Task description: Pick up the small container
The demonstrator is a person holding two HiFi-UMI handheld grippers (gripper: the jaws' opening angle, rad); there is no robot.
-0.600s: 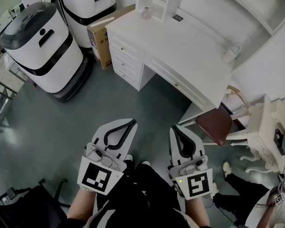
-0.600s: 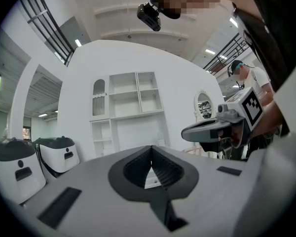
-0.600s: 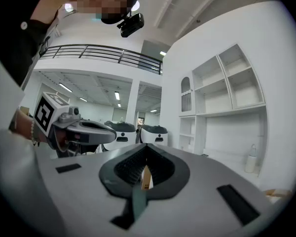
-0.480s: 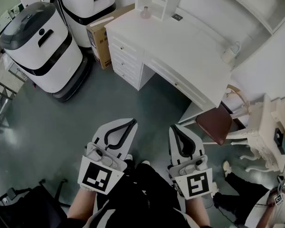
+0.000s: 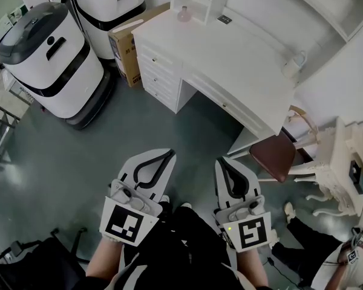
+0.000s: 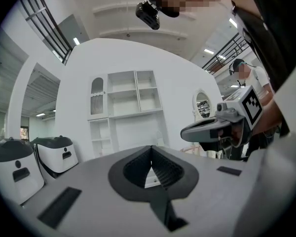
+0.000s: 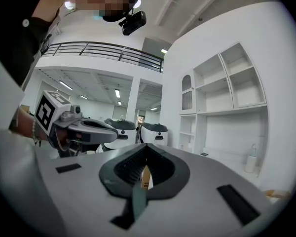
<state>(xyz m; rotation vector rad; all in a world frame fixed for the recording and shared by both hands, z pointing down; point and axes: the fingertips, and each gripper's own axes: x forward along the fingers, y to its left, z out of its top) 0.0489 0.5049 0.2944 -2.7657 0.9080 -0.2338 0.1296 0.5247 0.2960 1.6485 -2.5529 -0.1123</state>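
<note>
Head view: left gripper [image 5: 166,155] at 7 o'clock, right gripper [image 5: 225,162] at 5 o'clock, both over grey floor [image 5: 103,141]. Small pink container [image 5: 184,14] stands on white desk [image 5: 236,59] at 12 o'clock. Left gripper view: jaws closed together, nothing between. Right gripper view: jaws likewise closed, empty.

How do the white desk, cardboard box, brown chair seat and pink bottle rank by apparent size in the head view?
1. white desk, largest
2. cardboard box and brown chair seat look alike, so unranked
3. pink bottle, smallest
</note>
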